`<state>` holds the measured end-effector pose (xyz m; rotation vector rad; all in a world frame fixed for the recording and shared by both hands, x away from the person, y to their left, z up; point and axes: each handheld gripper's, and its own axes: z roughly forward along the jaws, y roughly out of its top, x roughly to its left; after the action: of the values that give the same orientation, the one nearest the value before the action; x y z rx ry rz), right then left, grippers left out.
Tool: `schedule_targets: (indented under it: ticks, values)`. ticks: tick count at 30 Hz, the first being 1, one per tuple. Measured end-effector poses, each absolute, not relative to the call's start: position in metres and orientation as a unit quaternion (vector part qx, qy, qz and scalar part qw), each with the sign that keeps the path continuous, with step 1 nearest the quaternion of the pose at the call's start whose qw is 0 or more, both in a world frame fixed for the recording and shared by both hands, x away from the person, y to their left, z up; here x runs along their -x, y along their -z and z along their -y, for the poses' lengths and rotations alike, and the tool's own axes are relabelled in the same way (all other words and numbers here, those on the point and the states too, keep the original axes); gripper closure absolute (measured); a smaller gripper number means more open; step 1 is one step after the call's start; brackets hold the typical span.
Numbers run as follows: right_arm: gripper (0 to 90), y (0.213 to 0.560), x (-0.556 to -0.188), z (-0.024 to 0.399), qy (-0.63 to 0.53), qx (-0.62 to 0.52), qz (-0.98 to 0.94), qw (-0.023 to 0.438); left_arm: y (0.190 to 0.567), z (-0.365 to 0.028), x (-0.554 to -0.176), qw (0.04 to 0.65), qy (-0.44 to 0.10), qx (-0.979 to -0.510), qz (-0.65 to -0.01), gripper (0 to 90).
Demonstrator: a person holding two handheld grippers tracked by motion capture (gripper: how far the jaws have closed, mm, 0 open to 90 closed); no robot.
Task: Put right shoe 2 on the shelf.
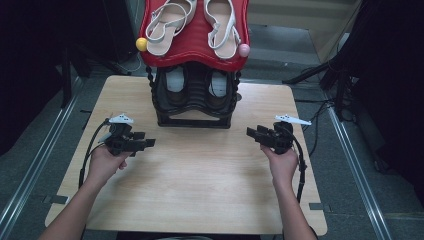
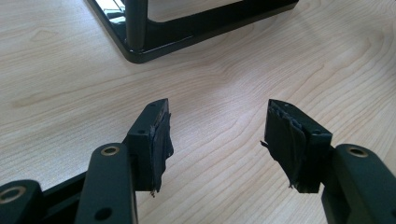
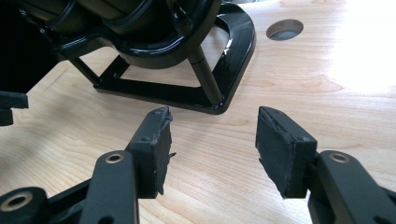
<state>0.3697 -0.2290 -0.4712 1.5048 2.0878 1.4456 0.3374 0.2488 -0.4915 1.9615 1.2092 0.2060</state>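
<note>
A black shoe rack (image 1: 194, 107) with a red top shelf (image 1: 196, 49) stands at the back middle of the wooden table (image 1: 200, 175). A pair of pale strappy sandals (image 1: 172, 22) lies on the red shelf, and another pair of shoes (image 1: 175, 80) sits on the dark shelf below. My left gripper (image 1: 148, 143) rests low over the table, left of the rack's front, open and holding nothing (image 2: 217, 135). On the other side my right gripper (image 1: 251, 133) points at the rack's base (image 3: 224, 79), also open and holding nothing (image 3: 212, 140).
A yellow knob (image 1: 141, 44) and a pink knob (image 1: 244, 49) cap the red shelf's front corners. A round hole (image 3: 285, 29) is cut in the tabletop past the rack. Cables (image 1: 315, 107) and dark stands sit on the floor beside the table.
</note>
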Motion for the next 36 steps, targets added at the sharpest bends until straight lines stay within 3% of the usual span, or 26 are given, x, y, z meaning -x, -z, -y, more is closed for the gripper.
schedule_targets:
  ticks: [36]
  values:
    - [45.7, 0.499, -0.364, 0.220, -0.454, -0.502, -0.731, 0.085, 0.497, -0.243, -0.340, 0.394, -0.075, -0.784, -0.474, 34.9]
